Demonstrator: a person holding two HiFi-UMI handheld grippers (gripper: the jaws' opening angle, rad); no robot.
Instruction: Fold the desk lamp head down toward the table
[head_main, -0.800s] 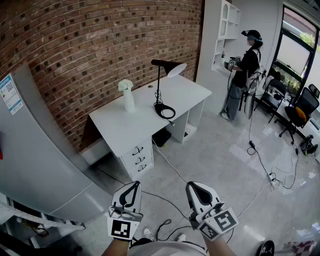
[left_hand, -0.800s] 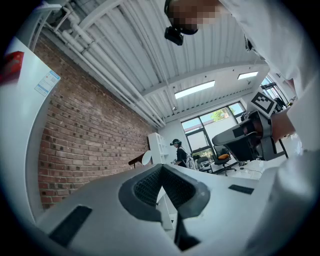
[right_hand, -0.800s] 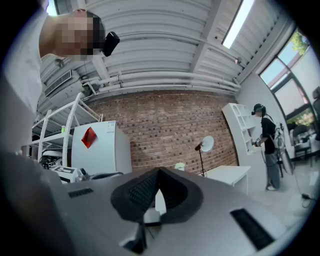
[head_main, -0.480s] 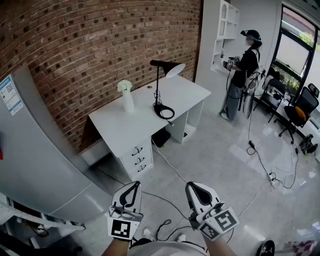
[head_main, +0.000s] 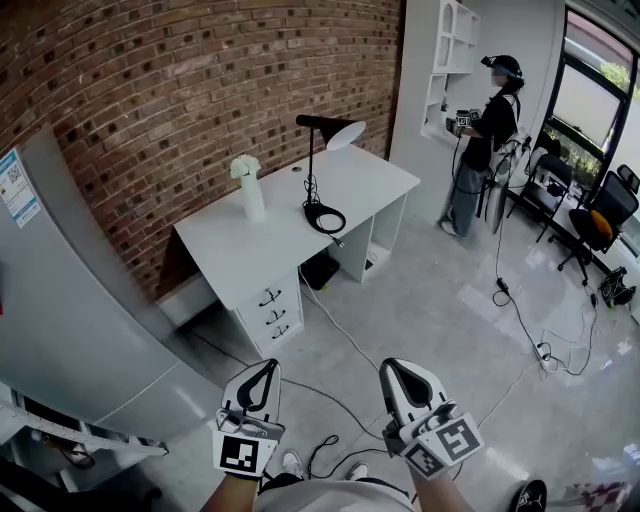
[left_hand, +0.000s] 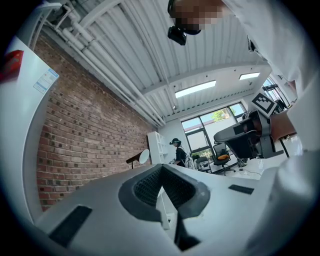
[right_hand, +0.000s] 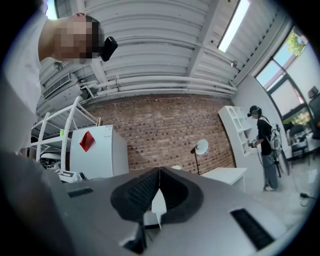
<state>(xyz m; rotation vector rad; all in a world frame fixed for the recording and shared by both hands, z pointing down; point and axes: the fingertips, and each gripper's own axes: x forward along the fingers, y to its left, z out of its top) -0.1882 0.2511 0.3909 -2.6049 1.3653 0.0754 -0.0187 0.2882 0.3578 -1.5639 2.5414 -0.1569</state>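
Pointing toward a white desk (head_main: 240, 262), two handheld grippers are seen low in the head view, side by side and well short of the desk. The left gripper (head_main: 268, 368) is closed, its dark pads pressed tip to tip, and nothing is held between them. The right gripper (head_main: 391, 368) is likewise closed and empty. Each is held roughly level by a hand, with the marker cube nearest the wrist.

The black desk lamp (head_main: 311, 165) is set on the desk, toward its far right end. Its thin stem is raised upright from a round base on the desktop. Its top arm is laid about level, along the brick wall (head_main: 200, 90) behind the desk. The lamp head (head_main: 346, 134) is carried at the arm's right end, its pale opening turned away from the wall and slightly down. A white vase of flowers (head_main: 250, 186) is placed on the desk, left of the lamp. A person (head_main: 484, 140) is seen standing well right of the desk.
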